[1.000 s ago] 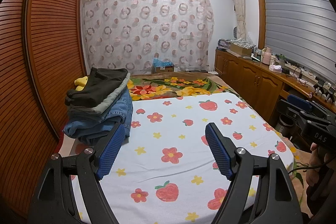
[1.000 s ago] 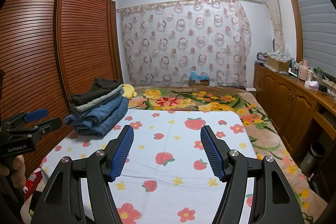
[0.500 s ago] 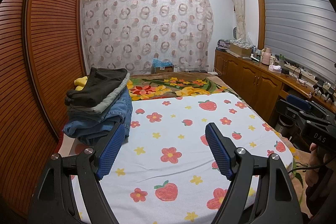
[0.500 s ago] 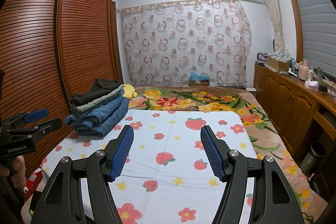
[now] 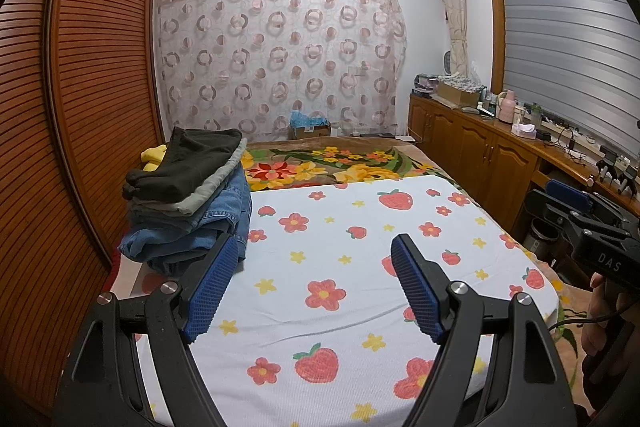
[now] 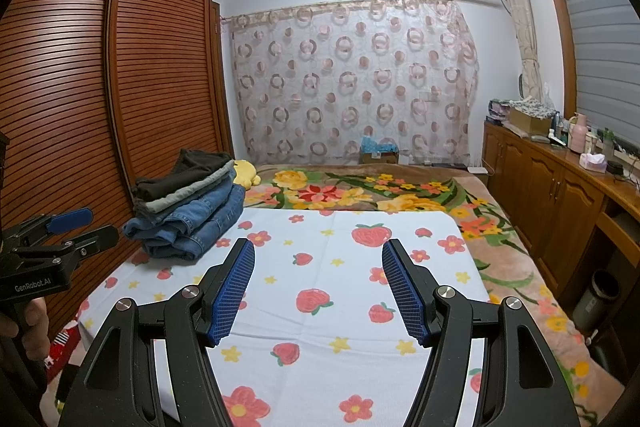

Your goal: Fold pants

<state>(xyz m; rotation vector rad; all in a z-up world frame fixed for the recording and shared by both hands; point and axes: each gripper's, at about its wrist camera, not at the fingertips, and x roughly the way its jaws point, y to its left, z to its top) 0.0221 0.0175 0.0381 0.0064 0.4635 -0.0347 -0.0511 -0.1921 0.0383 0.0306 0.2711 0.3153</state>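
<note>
**A:** ok so what's going on in this bedroom, starting from the left?

**B:** far left is a slatted wooden wardrobe (image 5: pixel 80 107). Right next to it, on the bed's left edge, sits the stack of folded pants (image 5: pixel 188 203): jeans at the bottom, a grey-green pair above, dark ones on top. There's something yellow and plush (image 6: pixel 246 177) tucked behind the pile.

**A:** and the grippers?

**B:** the left gripper (image 5: pixel 316 279) hovers over the strawberry-and-flower sheet (image 5: pixel 340 287), jaws spread wide, nothing between the blue pads. Its left pad looks lined up with the jeans' near corner, but I can't tell if it's touching. The right gripper (image 6: pixel 318 283) is a bit less spread, also open and empty, over bare sheet.

**A:** anything on the right?

**B:** a floral blanket (image 6: pixel 360 191) past the sheet, a circle-pattern curtain (image 6: pixel 352 79) on the back wall, then wooden cabinets (image 6: pixel 552 199) with cluttered tops under a shuttered window. From the left camera you can see a hand (image 5: pixel 600 311) holding the other gripper's handle at the right edge.
</note>
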